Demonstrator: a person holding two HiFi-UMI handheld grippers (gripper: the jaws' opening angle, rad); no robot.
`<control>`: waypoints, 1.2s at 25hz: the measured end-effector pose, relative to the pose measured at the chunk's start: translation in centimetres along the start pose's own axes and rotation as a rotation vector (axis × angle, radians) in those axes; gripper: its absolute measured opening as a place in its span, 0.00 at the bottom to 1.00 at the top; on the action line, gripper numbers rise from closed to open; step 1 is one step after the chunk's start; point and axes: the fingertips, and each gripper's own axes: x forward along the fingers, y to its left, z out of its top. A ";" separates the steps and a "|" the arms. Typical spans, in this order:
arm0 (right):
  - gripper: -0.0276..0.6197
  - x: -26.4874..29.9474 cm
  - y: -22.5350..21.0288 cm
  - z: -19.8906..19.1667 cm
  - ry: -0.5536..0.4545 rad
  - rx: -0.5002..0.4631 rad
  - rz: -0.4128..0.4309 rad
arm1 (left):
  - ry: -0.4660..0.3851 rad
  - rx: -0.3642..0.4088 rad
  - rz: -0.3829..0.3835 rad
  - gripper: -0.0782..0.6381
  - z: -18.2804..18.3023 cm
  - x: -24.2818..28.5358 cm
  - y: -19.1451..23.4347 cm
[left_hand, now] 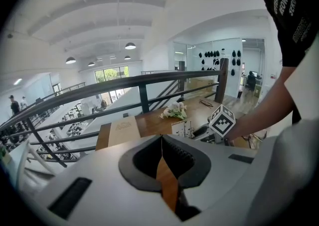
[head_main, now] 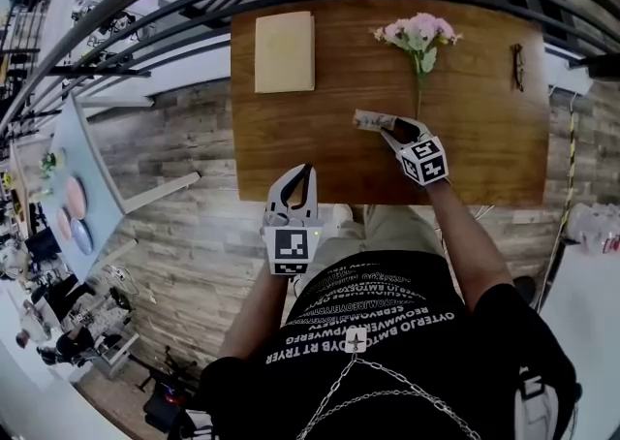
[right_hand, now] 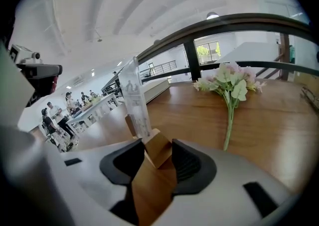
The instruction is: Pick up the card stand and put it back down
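Right of centre on the counter (head_main: pixel 291 138): card stand (head_main: pixel 373 120), at the tips of the right claw (head_main: pixel 390 128). In the right gripper view the pads lie against both sides of the stand's wooden base with no gap showing, so it reads as clamped on the base. The clear card panel rises up-left of the tips. Left claw (head_main: pixel 307 172) is closed on nothing, at the counter's near edge, well apart from the stand.

Risks from here:
- Grip is out at the very tips, and the block looks turned corner-on to the pads. That gives small contact, so the base could twist or pop out on a lift or tilt.
- Tall panel over a small base is top-heavy. If it is set down off-level or let go early, it likely tips.
- Flowers (head_main: pixel 418 33) lie just far of the stand, stem end near the claw. A swing toward the far side could drag the stem.
- Beige pad (head_main: pixel 285 51) far left and glasses (head_main: pixel 517 67) far right are well apart from the stand, no concern.

Hard to read:
- The base underside is hidden behind the claw body, so it can't be told whether the stand rests on the counter or is just off it.
- Head view shows the stand only as a thin strip from above, so panel lean can't be judged.
- Card print is too small to read.
- Left gripper view: the stand is partly behind the right claw's own body.
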 end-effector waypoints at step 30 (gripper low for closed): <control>0.26 -6.0 2.8 3.0 -0.001 -0.004 -0.087 | -0.075 0.042 -0.054 0.15 0.4 -4.2 0.0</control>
